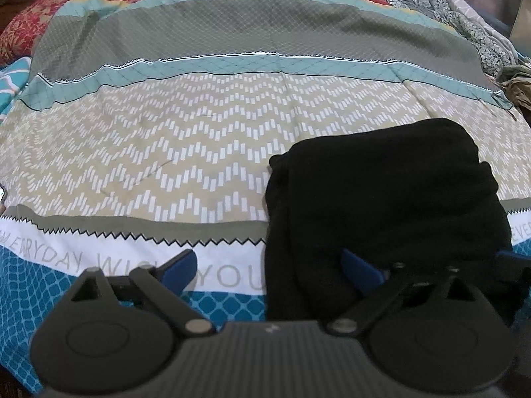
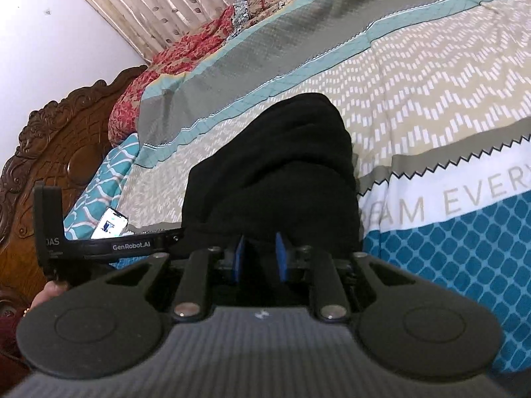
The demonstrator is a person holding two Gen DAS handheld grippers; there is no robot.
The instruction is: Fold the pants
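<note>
The black pants [image 1: 381, 199] lie folded into a thick bundle on the patterned bedspread [image 1: 199, 152], right of centre in the left wrist view. My left gripper [image 1: 270, 267] stands wide open. Its left finger [image 1: 179, 265] hovers over the white lettered band, and its right finger [image 1: 361, 268] rests over the bundle's near left edge, with nothing pinched. In the right wrist view the pants [image 2: 275, 165] rise directly ahead. My right gripper [image 2: 260, 255] has its blue pads [image 2: 282, 255] close together, with the bundle's near edge of black fabric caught between them.
A carved wooden headboard [image 2: 49, 165] and a lit phone [image 2: 109, 224] lie at the left in the right wrist view, beside a black GenRobot.AI bar [image 2: 139, 245] and a hand [image 2: 49, 293]. A red floral quilt [image 1: 83, 0] and crumpled clothes [image 1: 517, 86] border the bed.
</note>
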